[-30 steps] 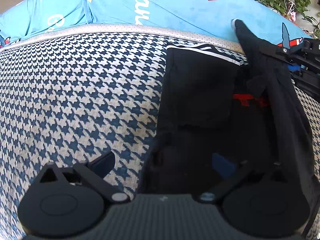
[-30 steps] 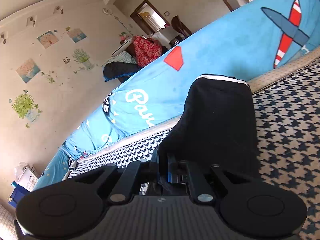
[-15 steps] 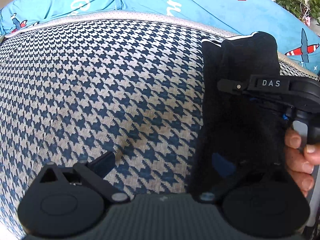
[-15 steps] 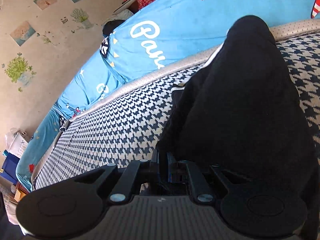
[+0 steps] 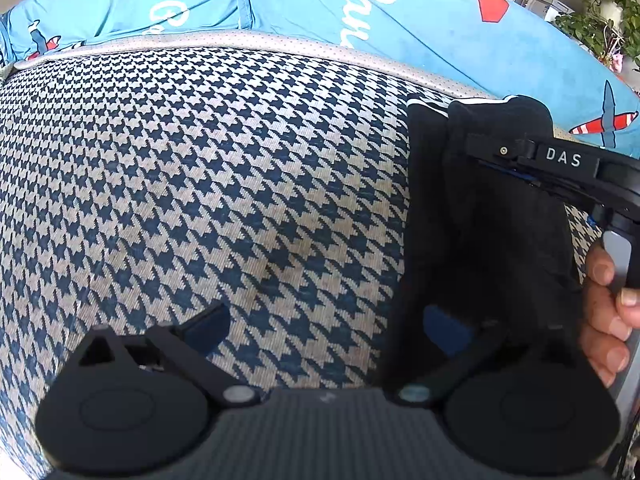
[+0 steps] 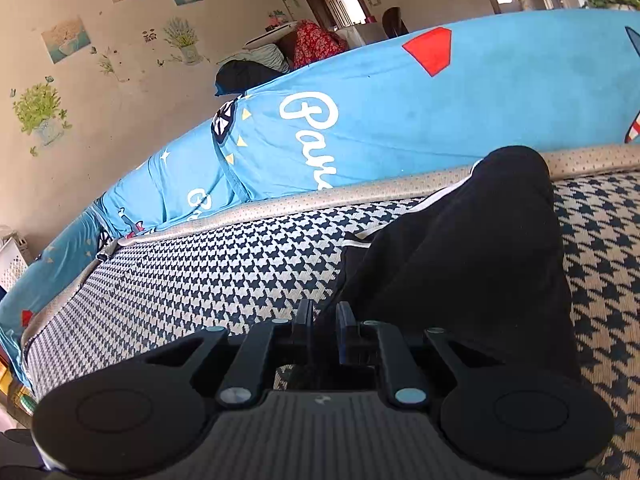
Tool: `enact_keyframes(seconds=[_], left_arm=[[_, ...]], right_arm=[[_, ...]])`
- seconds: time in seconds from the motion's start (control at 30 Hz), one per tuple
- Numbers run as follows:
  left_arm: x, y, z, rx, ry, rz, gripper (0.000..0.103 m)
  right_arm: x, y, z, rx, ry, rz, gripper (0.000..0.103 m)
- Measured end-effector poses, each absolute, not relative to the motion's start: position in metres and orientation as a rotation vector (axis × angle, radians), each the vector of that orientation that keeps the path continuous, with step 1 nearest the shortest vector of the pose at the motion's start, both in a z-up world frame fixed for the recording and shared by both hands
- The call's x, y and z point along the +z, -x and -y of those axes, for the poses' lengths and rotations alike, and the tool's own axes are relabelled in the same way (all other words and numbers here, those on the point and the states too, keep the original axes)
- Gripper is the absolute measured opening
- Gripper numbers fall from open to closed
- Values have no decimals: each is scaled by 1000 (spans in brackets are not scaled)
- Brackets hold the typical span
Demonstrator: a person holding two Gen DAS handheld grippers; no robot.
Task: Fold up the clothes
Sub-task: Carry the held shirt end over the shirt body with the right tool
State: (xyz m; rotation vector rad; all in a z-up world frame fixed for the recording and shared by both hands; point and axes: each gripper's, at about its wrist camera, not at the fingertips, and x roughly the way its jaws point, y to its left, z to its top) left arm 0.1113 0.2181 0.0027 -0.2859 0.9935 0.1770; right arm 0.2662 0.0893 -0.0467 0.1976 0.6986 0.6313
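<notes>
A black garment with a white stripe [image 5: 472,216] lies folded on the houndstooth cushion [image 5: 200,184] at the right of the left wrist view. My left gripper [image 5: 324,324] is open above the cushion, its right finger over the garment's near edge. The right gripper [image 5: 520,160] shows there too, reaching in from the right and pinching the cloth. In the right wrist view the right gripper [image 6: 322,324] is shut on the black garment [image 6: 472,264], which humps up in front of it.
Blue printed cushions [image 5: 320,4] [image 6: 360,120] line the back of the sofa. A person's hand [image 5: 608,312] holds the right gripper's handle. A wall with pictures [image 6: 80,60], a doorway and potted plants [image 5: 600,20] lie beyond.
The right gripper carried the garment's raised part over and down toward the cushion, so the cloth now lies narrower and folded. The left gripper stayed open, and its view shifted left.
</notes>
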Motion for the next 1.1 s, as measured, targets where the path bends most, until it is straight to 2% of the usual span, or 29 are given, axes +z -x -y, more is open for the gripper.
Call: enact_keyframes(seconds=[0.13,0.27,0.6,0.7,0.77,0.9,1.0,1.1], left_arm=[[2,-111,-220,193,306,-994,103],[1,-113,-222,194,327,-997,103],[-4,-114,-222,196,336,-1011,103],[-5,-114,-222,195,340,-1015,103],[-5,-114,-221,191,340,-1016,103],[-4,-113,-220,185,337,-1017,103],[-5,-113,-220,184,338,-1018,103],[-6,-115,-221,185,340,-1018,103]], right_arm=[[-47,-273,-94,616,-168,-669,14],[-51,-279,-102,591,-116,-651,21],[-61,-281,-124,525,43,-621,22],[-62,-278,-125,510,62,-591,18],[-62,-276,-126,500,76,-570,8],[-62,-271,-128,483,100,-523,6],[-47,-254,-136,547,117,-410,6],[-56,-254,-144,603,126,-455,6]])
